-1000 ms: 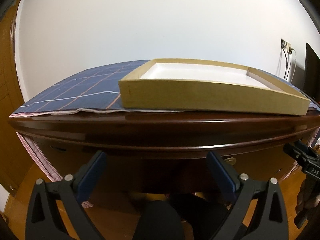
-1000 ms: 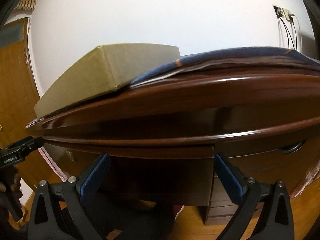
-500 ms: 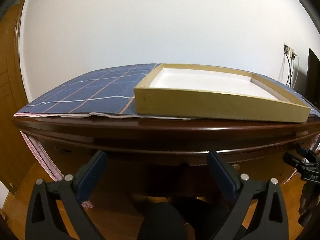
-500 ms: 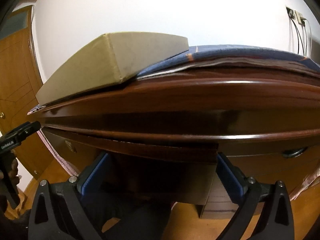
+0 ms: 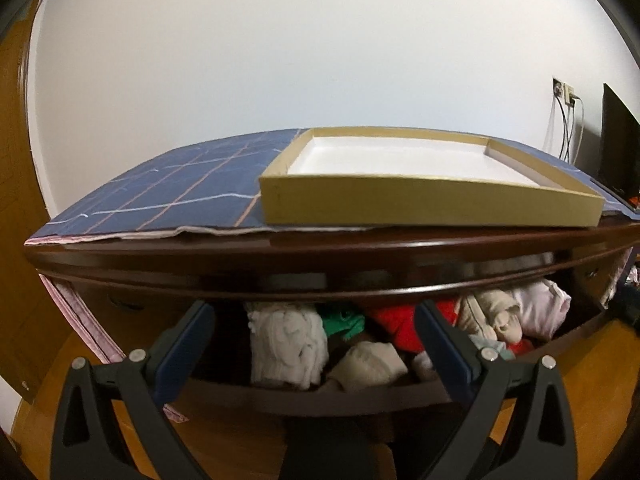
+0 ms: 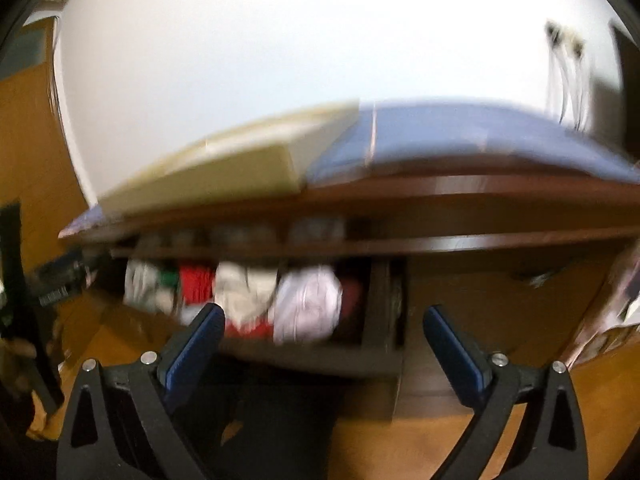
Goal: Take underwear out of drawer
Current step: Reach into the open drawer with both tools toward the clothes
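while the drawer (image 5: pixel 360 394) is standing pulled out under the dresser top (image 5: pixel 320 252), we are looking down at rolled underwear (image 5: pixel 286 344) packed side by side inside it: a white roll at the left, then green, red, beige and a pale pink bundle (image 6: pixel 308 304) towards the right. we are holding the left gripper (image 5: pixel 316 344) just in front of the white roll with its fingers spread wide and nothing between them. we are keeping the right gripper (image 6: pixel 324 344) spread and empty too, its view blurred. we are judging these rolls as light, soft and squashy, likely to unroll or drag a neighbour along, so we are favouring a pinch across the middle of one roll, from above. a shallow cardboard tray (image 5: pixel 432 204) is sitting on the checked cloth (image 5: pixel 180 196).
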Demonstrator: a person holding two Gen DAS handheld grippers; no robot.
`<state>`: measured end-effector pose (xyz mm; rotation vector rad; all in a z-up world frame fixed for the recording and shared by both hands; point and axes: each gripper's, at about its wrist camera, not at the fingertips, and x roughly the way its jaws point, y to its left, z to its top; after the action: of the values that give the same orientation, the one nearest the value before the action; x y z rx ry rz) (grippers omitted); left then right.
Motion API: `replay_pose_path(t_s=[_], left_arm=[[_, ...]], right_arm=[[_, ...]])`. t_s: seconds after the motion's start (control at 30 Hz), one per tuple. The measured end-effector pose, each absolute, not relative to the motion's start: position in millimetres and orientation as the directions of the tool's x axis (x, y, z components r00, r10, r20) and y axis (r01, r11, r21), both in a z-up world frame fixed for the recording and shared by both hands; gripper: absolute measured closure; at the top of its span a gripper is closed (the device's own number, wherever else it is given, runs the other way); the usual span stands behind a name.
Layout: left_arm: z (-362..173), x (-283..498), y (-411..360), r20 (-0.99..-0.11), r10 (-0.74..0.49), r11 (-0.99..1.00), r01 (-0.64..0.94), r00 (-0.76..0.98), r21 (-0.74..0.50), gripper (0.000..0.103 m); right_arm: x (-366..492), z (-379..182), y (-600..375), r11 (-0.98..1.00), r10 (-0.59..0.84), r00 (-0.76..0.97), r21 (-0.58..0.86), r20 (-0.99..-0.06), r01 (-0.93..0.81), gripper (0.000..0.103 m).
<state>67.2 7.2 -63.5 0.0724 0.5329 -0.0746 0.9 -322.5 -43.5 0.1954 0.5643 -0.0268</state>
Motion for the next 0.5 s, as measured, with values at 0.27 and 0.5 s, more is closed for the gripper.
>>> replay_pose_path(t_s=[0.27, 0.5], left_arm=[[-76.0, 75.4, 9.7, -0.604, -0.061, 0.993, 0.110, 0.795, 0.043, 0.002], [-94.2, 77.7, 10.0, -0.667, -0.036, 0.990, 0.120, 0.744, 0.080, 0.002]], right_arm=[[44.9, -60.9, -305.7, 0.980, 0.133, 0.703, 0.199, -0.699, 0.012, 0.068], [42.6, -57.4, -298.6, 0.987, 0.100, 0.657, 0.159, -0.747, 0.030, 0.068]])
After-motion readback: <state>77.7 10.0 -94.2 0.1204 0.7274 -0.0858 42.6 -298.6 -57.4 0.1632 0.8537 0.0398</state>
